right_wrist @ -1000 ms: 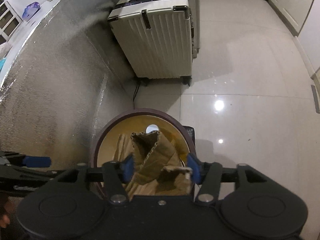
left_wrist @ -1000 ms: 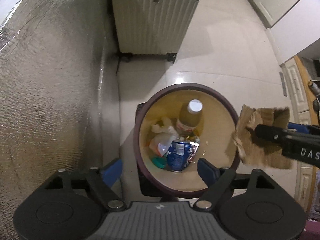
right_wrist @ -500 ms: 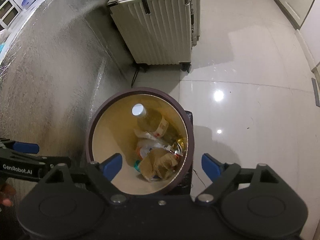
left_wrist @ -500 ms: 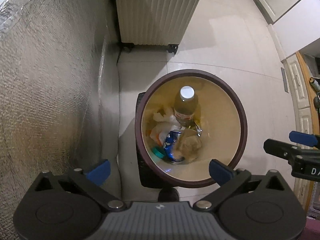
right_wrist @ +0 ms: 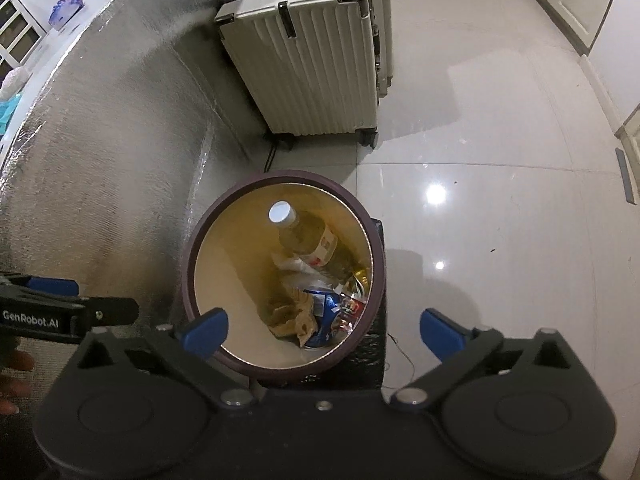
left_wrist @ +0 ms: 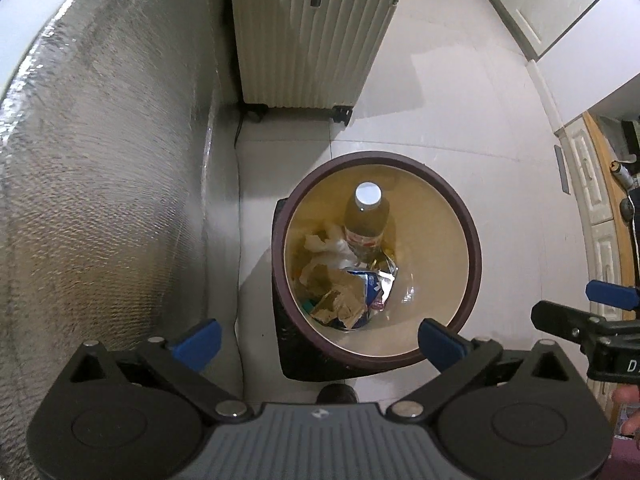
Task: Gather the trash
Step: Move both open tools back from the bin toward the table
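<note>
Looking steeply down, both wrist views take in a glossy pale tile floor (right_wrist: 480, 152) with lamp glare at about 3 o'clock of the round trash bin (left_wrist: 474, 248). A quilted silver foil sheet (left_wrist: 100, 160) covers the surface at 9 o'clock of the bin, and a cream ribbed suitcase (right_wrist: 312, 64) on small wheels stands at 12 o'clock. White cabinet doors (left_wrist: 532, 4) run along the far edge at 1 to 2 o'clock.

The bin has a dark maroon rim and a yellowish inner wall. Inside it a capped plastic bottle (left_wrist: 366, 220) of amber liquid leans at 12 o'clock, with crumpled white wrapping (left_wrist: 328, 246), a torn brown cardboard piece (right_wrist: 292, 312) and a blue printed packet (left_wrist: 374, 286) heaped at 6 o'clock. The packet's print is too small to read, as is the bottle's label. A dark block under the bin is mostly hidden.

The left gripper (left_wrist: 316, 340) hangs over the bin with jaws spread wide and nothing between them. The right gripper (right_wrist: 322, 330) has just been opening and its jaws also stand wide apart and empty; the cardboard lies in the bin below.

The left tool's side reads "GenRobot.AI" in the right wrist view; the right tool's lettering is cut off after "D".
</note>
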The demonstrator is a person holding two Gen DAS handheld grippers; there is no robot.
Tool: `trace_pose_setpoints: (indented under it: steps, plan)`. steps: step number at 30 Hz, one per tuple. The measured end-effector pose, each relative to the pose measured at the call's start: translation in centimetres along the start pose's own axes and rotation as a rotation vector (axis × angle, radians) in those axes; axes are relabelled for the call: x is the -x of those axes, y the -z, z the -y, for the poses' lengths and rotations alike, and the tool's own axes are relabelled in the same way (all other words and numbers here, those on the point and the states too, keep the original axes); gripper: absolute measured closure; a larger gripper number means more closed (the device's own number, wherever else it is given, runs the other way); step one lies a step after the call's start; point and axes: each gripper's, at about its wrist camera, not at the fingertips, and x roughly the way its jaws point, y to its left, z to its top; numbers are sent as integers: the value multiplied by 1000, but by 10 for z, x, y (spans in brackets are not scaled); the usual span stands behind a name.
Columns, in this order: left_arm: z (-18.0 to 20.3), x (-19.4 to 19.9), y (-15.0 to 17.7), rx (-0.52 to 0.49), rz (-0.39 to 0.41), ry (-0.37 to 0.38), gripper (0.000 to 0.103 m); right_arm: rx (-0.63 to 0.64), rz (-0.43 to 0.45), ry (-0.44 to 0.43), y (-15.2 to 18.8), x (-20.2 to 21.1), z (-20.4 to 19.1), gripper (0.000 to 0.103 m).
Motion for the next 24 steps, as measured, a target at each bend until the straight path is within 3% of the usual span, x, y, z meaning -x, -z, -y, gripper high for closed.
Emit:
trace_pose_setpoints:
  steps: [24]
  plan:
    - [13, 74, 43, -11, 149, 24, 0, 18, 84, 44, 33, 72, -5, 0]
